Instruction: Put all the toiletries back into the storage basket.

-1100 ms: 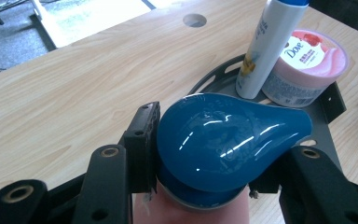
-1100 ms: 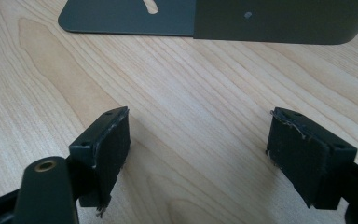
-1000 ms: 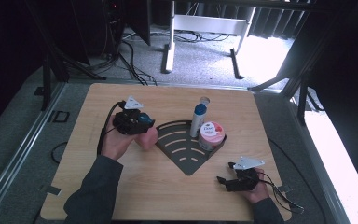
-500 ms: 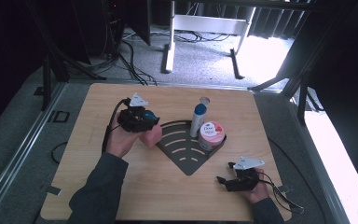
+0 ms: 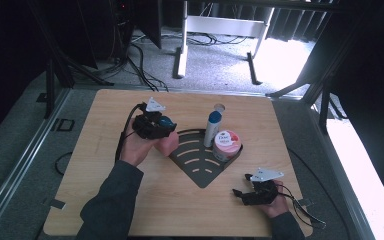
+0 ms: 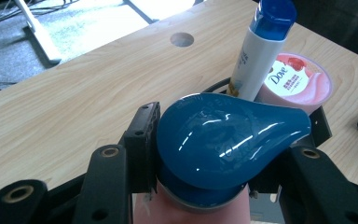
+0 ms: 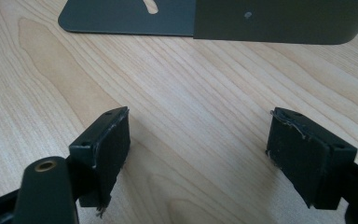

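My left gripper (image 5: 160, 128) is shut on a pink bottle (image 5: 168, 144) with a glossy blue teardrop cap (image 6: 228, 135). It holds the bottle upright at the left edge of a dark fan-shaped tray (image 5: 200, 169); whether the base rests on the tray I cannot tell. In the tray stand a white bottle with a blue cap (image 5: 212, 127) (image 6: 261, 46) and a pink Dove jar (image 5: 226, 143) (image 6: 298, 81). My right gripper (image 5: 241, 193) (image 7: 198, 154) rests low over the wood near the front right, open, nothing between its jaws, facing the tray's wall (image 7: 279, 21).
The wooden table (image 5: 105, 200) has a round hole (image 5: 219, 107) near its far edge, behind the white bottle. Cables trail from both grippers. Dark stands and a metal frame rise beyond the table.
My left hand has carried the pink bottle a little to the right, toward the tray. The right gripper has kept still.
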A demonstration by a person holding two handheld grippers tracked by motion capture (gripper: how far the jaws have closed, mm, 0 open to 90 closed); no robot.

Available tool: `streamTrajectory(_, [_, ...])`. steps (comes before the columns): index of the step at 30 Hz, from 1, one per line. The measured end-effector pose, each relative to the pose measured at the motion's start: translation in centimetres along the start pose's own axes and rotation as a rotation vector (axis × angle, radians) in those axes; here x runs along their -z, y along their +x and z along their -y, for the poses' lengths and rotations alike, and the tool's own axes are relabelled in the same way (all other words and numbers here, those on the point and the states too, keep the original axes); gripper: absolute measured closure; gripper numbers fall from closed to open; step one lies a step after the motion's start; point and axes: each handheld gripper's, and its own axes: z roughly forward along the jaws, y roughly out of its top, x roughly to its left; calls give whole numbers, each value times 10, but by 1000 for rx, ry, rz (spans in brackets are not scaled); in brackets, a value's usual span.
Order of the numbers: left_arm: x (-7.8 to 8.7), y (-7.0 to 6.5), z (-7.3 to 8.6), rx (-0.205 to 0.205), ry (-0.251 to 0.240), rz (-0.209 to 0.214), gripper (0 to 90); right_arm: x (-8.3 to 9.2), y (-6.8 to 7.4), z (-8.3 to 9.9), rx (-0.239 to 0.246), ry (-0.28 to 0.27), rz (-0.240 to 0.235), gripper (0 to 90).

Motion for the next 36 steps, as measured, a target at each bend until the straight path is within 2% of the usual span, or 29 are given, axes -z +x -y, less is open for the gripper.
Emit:
streamTrajectory(28, [-23,-9,-7,17,19,1,527,0,0,0,-1,0,0,210])
streamTrajectory(36, [-31,-12,-10,4,33,-33,528,0,0,0,-1,0,0,210])
